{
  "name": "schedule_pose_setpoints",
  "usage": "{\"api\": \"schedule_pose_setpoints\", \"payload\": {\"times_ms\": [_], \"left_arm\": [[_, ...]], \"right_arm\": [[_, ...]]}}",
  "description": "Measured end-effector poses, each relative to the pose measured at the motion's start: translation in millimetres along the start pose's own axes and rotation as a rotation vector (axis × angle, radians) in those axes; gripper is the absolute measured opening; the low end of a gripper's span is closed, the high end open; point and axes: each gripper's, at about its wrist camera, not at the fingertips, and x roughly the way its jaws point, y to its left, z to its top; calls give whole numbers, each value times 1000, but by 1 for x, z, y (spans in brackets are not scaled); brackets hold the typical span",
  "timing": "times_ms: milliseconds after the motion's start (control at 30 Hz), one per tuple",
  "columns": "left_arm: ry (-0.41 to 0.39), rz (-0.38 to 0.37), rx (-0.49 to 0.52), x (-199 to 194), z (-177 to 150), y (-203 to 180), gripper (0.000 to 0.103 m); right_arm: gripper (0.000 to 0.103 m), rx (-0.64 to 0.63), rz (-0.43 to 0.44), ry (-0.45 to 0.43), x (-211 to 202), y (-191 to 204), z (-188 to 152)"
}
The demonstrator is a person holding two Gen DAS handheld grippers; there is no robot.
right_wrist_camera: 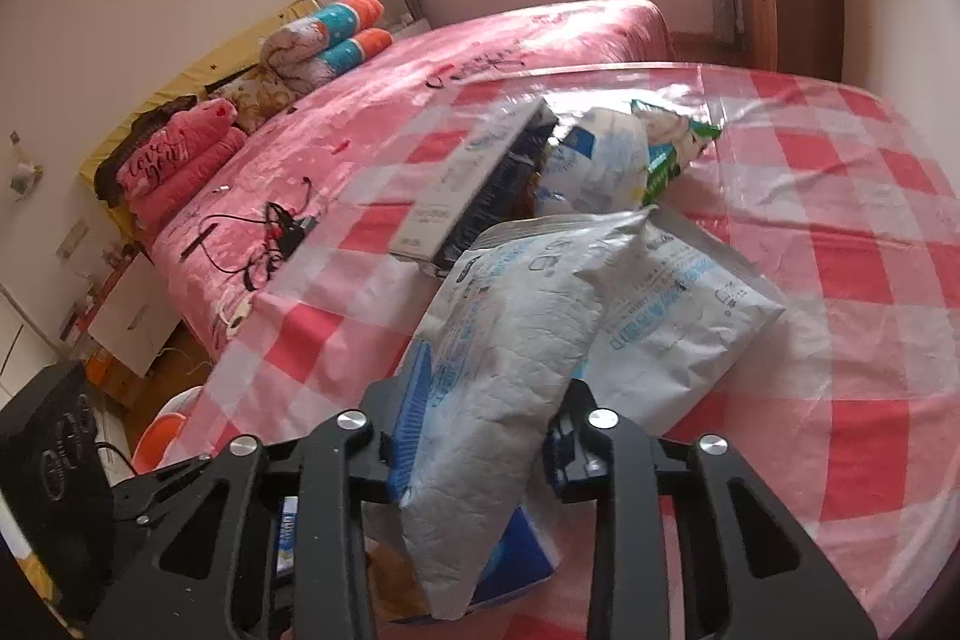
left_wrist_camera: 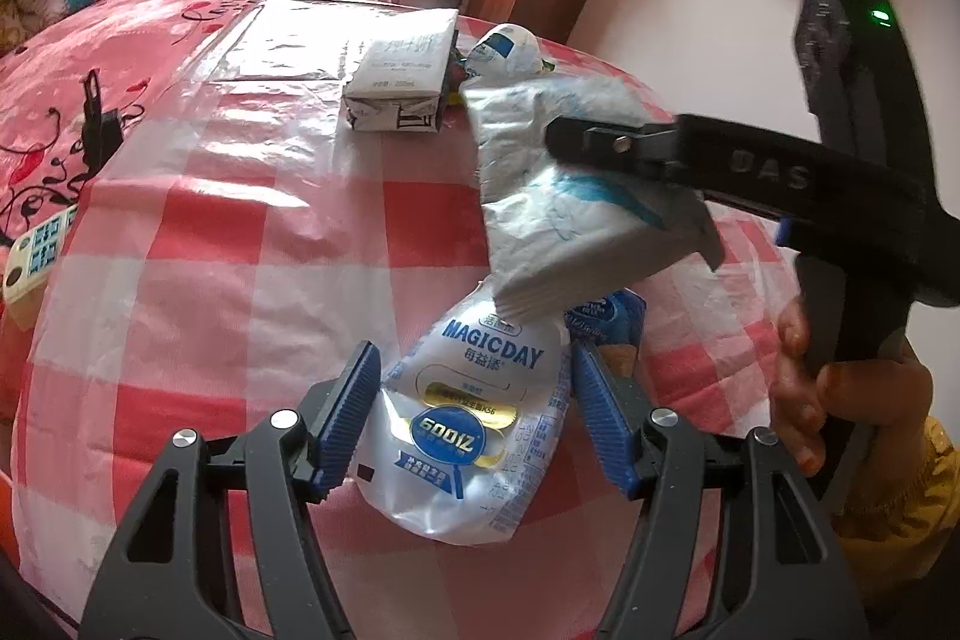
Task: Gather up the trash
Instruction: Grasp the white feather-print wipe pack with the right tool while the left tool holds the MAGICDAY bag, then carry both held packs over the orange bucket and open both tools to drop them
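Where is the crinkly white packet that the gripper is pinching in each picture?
Left wrist view: the white packet hangs right of centre, pinched by the right gripper.
Right wrist view: bottom centre, squeezed between the fingers.
Shared landmark: the milk carton on the checked cloth.

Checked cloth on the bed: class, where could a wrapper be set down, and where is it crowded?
Free: the wide stretch of checked cloth between the milk carton and the cable clutter on the left. Crowded: the right side, where the MAGICDAY pouch, white packet and other wrappers cluster.
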Motion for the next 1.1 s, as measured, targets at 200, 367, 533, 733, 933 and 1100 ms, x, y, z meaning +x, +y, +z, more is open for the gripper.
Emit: {"api": "schedule_pose_setpoints", "payload": {"times_ms": [200,367,533,733,933,1100], "left_arm": [[-24,-1,-15,-13,-2,3,66],[-44,-4,-33,-27,-4,7,66],[-85,-8,-63,-46,-6,15,66],[-125,2,-94,-70,-11,26,66],[-163,23,-135,-95,-21,39,66],[-211,59,-178,-126,-33,58,66]], "right_arm": [[30,-39,-4,-55,-24,16,-5],[30,-41,-18,-80,-37,21,-7],[18,-59,-35,-96,-50,30,-9],[18,-84,-21,-96,-54,45,-13],[18,-114,24,-91,-59,71,-15],[18,-156,91,-64,-55,105,-18]]}}
